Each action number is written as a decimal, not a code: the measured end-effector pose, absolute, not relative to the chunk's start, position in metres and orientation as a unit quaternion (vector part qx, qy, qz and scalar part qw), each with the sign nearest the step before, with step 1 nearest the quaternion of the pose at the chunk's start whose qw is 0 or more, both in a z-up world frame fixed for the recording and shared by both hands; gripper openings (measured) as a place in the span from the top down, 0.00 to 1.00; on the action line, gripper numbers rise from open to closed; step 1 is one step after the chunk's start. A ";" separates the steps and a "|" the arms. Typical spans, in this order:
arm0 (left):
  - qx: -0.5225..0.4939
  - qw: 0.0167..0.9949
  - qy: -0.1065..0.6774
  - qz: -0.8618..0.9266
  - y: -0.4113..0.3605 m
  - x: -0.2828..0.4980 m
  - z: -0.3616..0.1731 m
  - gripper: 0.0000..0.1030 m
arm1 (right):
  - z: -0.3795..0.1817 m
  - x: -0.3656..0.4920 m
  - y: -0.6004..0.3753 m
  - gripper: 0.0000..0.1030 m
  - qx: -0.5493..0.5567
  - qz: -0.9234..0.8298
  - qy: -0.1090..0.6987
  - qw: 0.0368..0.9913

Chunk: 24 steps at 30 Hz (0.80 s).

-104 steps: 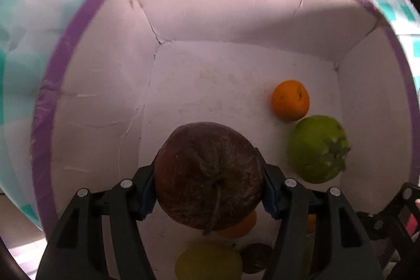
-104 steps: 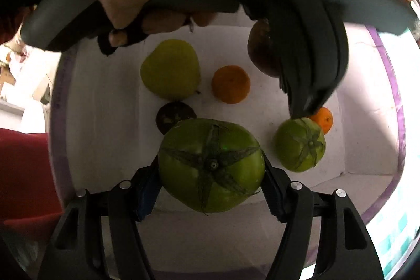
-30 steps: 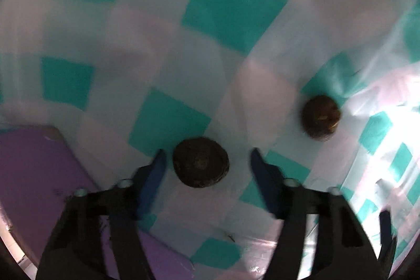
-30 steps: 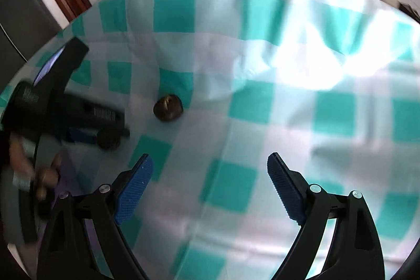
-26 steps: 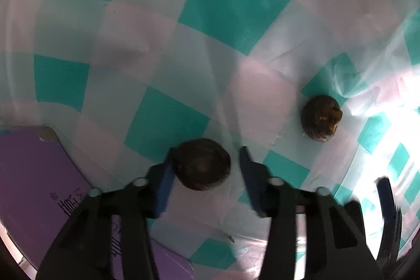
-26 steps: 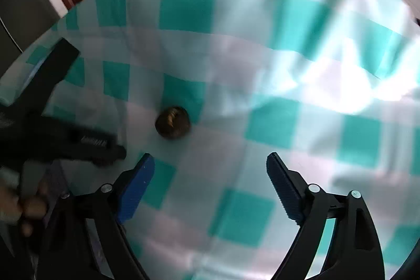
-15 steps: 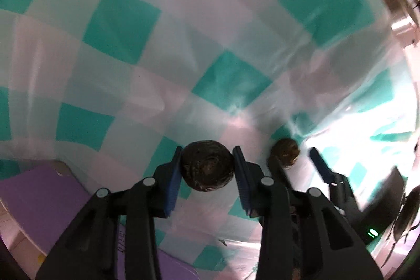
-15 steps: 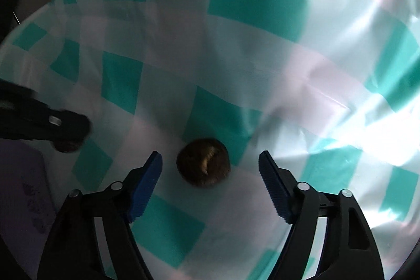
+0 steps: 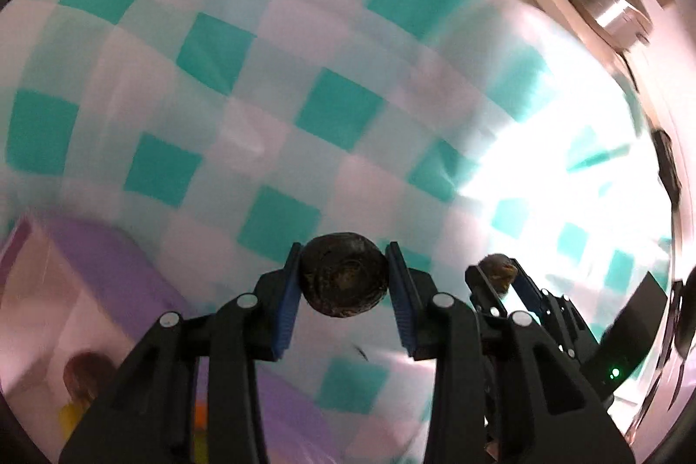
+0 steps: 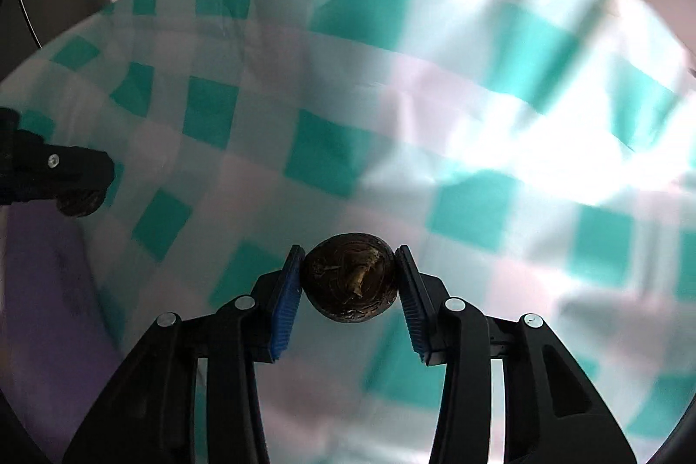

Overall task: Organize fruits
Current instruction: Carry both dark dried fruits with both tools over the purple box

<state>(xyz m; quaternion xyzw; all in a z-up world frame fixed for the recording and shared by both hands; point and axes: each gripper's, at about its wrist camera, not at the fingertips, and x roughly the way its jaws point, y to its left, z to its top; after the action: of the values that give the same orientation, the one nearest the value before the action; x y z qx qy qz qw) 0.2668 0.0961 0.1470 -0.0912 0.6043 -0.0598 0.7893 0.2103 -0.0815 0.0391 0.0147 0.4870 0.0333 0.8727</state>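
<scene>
- Grasp status: left tongs (image 9: 343,281), wide around it a second ago, now pinch the dark wrinkled round fruit (image 9: 344,275) clear of the teal-and-white checked table (image 9: 269,81).
- Right tongs (image 10: 348,281), previously open and empty, now clamp the second dark shrivelled fruit with a tan stem scar (image 10: 350,283).
- Purple-rimmed white box (image 9: 87,272) lies lower left.
- Judgement: both fruits are lifted; carrying them to the box remains.

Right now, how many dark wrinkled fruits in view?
2. One is clamped in the left gripper: dark fruit. The other sits in the right gripper: second dark fruit. More may be hidden.
</scene>
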 end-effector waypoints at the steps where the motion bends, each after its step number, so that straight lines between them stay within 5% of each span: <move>1: -0.084 0.793 0.600 -0.064 0.091 0.257 0.153 0.63 | 0.043 0.196 -0.089 0.59 0.018 0.031 0.485 0.874; 10: -0.018 0.857 0.507 -0.094 0.011 0.093 0.219 0.63 | 0.108 0.035 -0.158 0.59 0.033 0.032 0.435 0.899; 24: 0.065 0.885 0.438 -0.143 -0.107 -0.116 0.234 0.63 | 0.172 -0.168 -0.258 0.59 0.057 0.028 0.363 0.930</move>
<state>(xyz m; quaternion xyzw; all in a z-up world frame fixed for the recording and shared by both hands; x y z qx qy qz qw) -0.1161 -0.1075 0.2340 0.0655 0.4384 -0.1431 0.8849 -0.1678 -0.2576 0.1720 0.0569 0.3632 0.0280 0.9296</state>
